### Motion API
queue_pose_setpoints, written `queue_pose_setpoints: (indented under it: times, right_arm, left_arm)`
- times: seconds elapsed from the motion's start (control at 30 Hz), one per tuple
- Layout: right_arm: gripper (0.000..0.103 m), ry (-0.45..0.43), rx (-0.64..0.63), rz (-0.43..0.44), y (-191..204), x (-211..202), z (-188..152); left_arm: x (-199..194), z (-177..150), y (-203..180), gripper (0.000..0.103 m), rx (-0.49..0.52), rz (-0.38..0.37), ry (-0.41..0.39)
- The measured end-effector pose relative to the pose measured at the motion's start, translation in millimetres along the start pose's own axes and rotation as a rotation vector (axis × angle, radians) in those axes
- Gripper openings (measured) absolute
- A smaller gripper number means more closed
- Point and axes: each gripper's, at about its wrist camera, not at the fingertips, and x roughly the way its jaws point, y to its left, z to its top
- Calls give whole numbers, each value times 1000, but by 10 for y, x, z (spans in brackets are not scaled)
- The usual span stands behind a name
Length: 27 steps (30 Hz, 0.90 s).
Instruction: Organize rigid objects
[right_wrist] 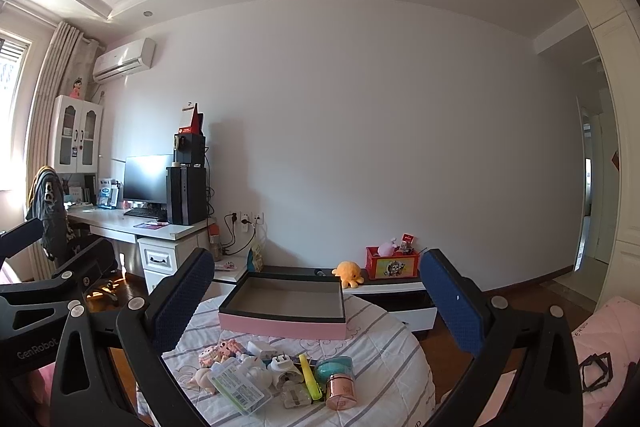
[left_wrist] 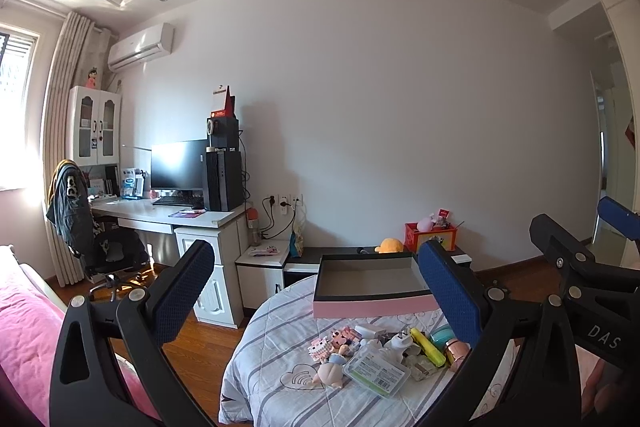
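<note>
Open pink-sided box (right_wrist: 282, 323), grey interior, upright at 12 o'clock on striped surface (right_wrist: 384, 355). Small rigid items (right_wrist: 276, 373) clustered at 6 o'clock, near it.

The round counter (right_wrist: 384, 359) wears a quilted cloth cover, matt, striped grey on white. On it, the shallow box (right_wrist: 282, 325) looks like matt card, pink outside with a dull grey lining. In front of the box lie a clear glossy plastic case (right_wrist: 236, 389), a shiny rose-gold metallic jar (right_wrist: 341, 391) and a smooth yellow plastic highlighter (right_wrist: 311, 378). Each tool (left_wrist: 320, 291) (right_wrist: 316, 301) has matt black plastic arms and blue, dimpled rubbery pads (right_wrist: 452, 301). Below the counter, the floor (left_wrist: 188, 347) is glossy wood.
</note>
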Motion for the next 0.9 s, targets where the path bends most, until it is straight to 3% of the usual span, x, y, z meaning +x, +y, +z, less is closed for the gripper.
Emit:
queue_pose_setpoints:
  times: [0.9]
  right_arm:
    - [103,0,3,-1,-34,75,-54]
  left_arm:
    - [183,-105,-103,103,14,-20,11]
